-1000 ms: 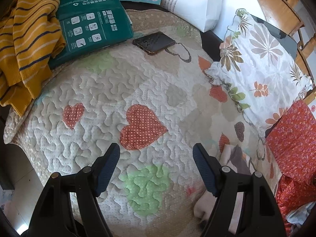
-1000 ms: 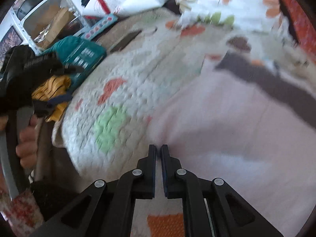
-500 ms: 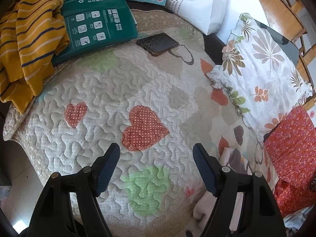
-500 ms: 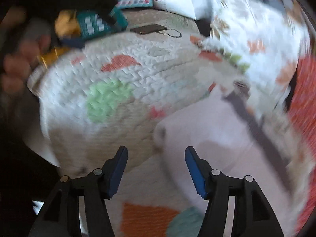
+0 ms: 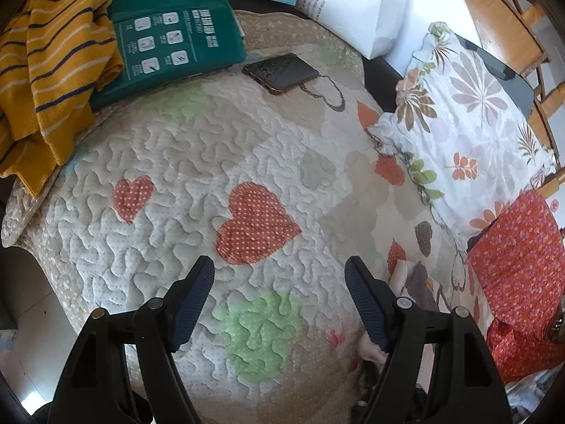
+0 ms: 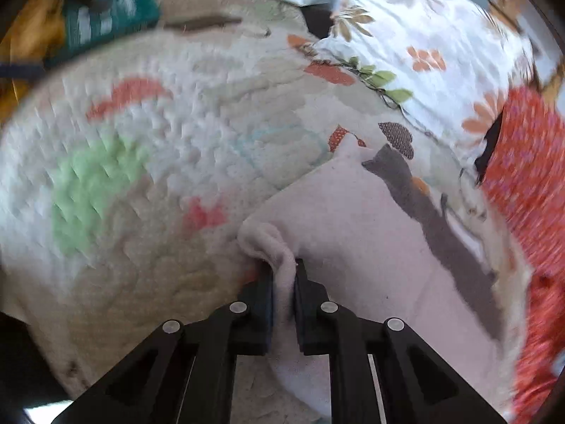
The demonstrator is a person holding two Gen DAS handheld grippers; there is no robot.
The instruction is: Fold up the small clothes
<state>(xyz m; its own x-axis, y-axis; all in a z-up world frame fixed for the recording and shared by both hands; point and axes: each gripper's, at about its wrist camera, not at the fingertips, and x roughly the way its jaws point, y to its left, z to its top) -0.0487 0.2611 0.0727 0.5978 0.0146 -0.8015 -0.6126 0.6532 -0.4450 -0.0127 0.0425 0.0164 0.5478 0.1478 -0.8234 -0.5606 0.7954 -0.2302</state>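
Observation:
A small pale pink garment (image 6: 353,233) with a grey band lies on the quilted bed cover (image 6: 176,134). My right gripper (image 6: 284,268) is shut on a bunched fold at the garment's near left edge, the cloth pinched between both pads. In the left wrist view only a corner of the pink garment (image 5: 406,275) shows behind the right finger. My left gripper (image 5: 279,282) hovers open over the heart-patterned quilt (image 5: 197,162) with nothing between its fingers.
A yellow striped sweater (image 5: 46,56), a green package (image 5: 169,31) and a dark phone (image 5: 282,72) lie at the quilt's far side. A floral pillow (image 5: 466,130) and red patterned cloth (image 5: 515,268) sit on the right. Floor shows past the quilt's left edge.
The right gripper opened, swung toward the garment's near edge, then closed on a fold of it. The left gripper stayed still and open.

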